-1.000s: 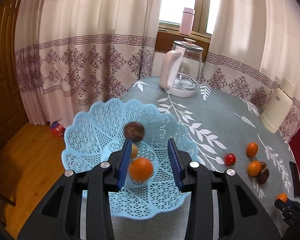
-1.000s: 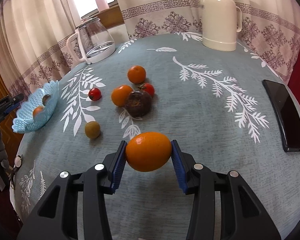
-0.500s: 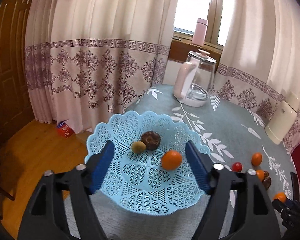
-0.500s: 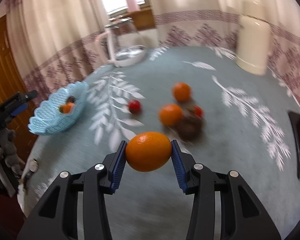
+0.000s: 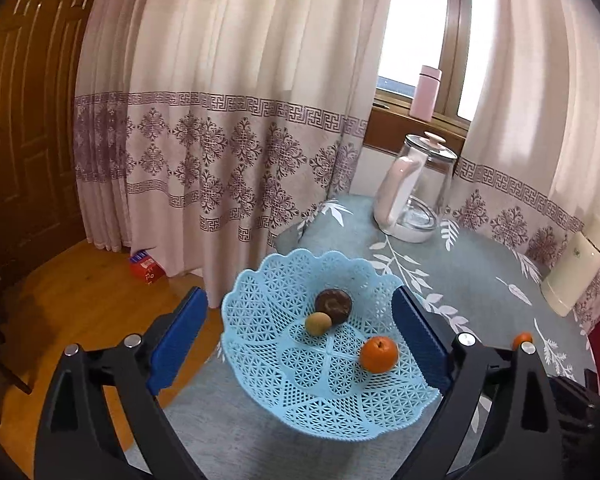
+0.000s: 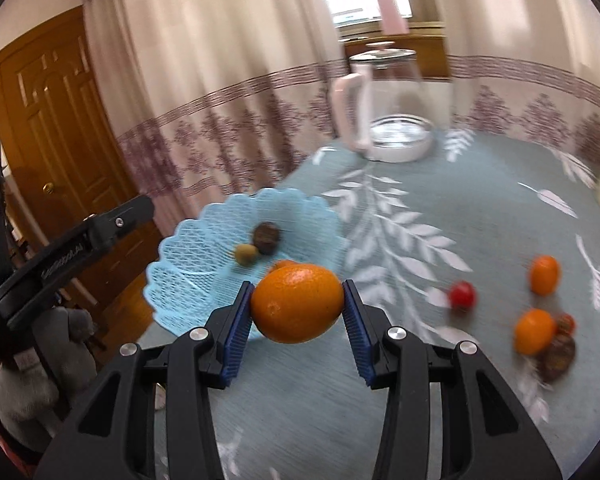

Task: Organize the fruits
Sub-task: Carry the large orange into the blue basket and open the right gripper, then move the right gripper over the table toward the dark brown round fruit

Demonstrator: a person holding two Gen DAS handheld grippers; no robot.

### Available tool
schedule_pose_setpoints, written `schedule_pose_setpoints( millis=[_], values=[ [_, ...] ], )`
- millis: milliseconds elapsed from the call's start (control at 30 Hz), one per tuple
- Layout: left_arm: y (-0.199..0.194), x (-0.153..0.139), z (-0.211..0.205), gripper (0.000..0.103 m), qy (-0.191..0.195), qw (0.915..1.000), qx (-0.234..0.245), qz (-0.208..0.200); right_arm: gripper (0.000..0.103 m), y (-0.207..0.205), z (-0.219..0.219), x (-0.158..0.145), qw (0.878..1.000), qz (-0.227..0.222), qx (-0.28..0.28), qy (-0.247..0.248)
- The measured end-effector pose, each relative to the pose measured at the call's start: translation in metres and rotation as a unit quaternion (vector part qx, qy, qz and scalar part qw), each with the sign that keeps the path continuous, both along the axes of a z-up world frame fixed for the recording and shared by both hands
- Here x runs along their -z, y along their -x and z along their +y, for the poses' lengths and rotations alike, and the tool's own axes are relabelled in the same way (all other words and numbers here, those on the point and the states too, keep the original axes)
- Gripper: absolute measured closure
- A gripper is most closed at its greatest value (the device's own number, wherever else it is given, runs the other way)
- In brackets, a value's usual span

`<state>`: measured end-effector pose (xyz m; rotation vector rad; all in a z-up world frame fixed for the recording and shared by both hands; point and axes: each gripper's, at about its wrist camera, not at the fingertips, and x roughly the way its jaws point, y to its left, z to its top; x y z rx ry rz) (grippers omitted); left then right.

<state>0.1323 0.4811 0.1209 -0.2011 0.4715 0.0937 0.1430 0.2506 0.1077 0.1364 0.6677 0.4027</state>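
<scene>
While right gripper (image 6: 297, 322) clamps large orange citrus fruit (image 6: 298, 302) between blue fingers (image 6: 236, 330) just before light-blue plastic lattice basket (image 6: 188, 264), left gripper (image 5: 300, 340) hangs above basket, fingers wide, empty; inside basket: small orange (image 5: 379, 354), dark brown round fruit (image 5: 333, 306), small green-tan fruit (image 5: 318, 324)
</scene>
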Motion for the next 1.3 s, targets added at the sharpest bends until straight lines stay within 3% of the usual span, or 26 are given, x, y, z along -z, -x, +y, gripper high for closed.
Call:
schedule_pose_setpoints(
  millis=[400, 500, 1000, 1133, 1300],
  values=[
    [0.001, -0.003, 0.010, 0.008, 0.000, 0.9998, -0.017, -0.005, 0.058, -0.036, 0.051, 0.024, 0.999, 0.030, -0.026, 0.019],
    [0.000, -0.002, 0.011, 0.008, 0.004, 0.9998, -0.020, -0.003, 0.053, -0.038, 0.049, 0.028, 0.999, 0.032, -0.021, 0.014],
    [-0.003, -0.002, 0.005, 0.003, 0.006, 0.9998, -0.019, 0.002, 0.052, -0.029, 0.030, 0.024, 1.000, 0.025, 0.002, 0.002],
    [-0.003, -0.001, 0.006, 0.003, 0.012, 0.9998, -0.016, 0.003, 0.044, -0.025, 0.022, 0.023, 1.000, 0.020, 0.015, -0.004],
    [-0.001, -0.001, 0.001, 0.003, 0.018, 0.9998, -0.005, 0.004, 0.044, -0.019, 0.012, 0.022, 0.999, 0.011, 0.033, -0.003]
  ],
)
